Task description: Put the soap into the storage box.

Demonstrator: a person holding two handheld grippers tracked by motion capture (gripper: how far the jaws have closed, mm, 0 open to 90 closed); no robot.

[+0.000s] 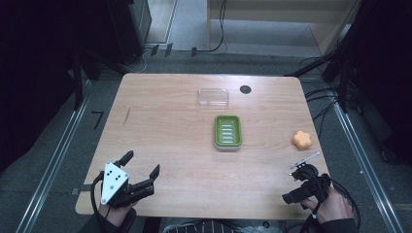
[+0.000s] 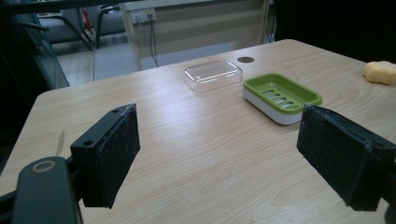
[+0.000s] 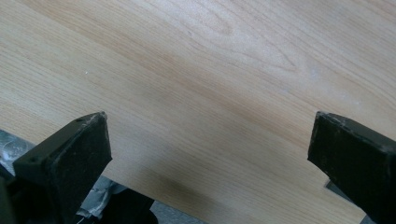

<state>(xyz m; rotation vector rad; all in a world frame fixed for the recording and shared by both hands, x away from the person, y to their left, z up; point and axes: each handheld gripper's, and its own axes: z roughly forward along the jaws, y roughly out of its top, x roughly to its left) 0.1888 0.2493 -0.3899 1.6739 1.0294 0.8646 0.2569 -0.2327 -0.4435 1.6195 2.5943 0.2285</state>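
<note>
We hold the left gripper (image 1: 142,164) over the table's (image 1: 170,141) near-left corner, jaws apart, nothing between them. The right gripper (image 1: 305,167) sits at the near-right corner, jaws likewise wide apart over bare wood. Nearest it, the orange soap (image 1: 301,140) lies by the right edge. The green soap dish (image 1: 228,131) rests mid-table; its clear lid (image 1: 213,97) lies just beyond, toward the far edge.

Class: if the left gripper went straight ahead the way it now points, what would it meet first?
Probably the green soap dish: it lies ahead of the open left gripper, slightly towards one jaw; depth is hard to judge.
</note>
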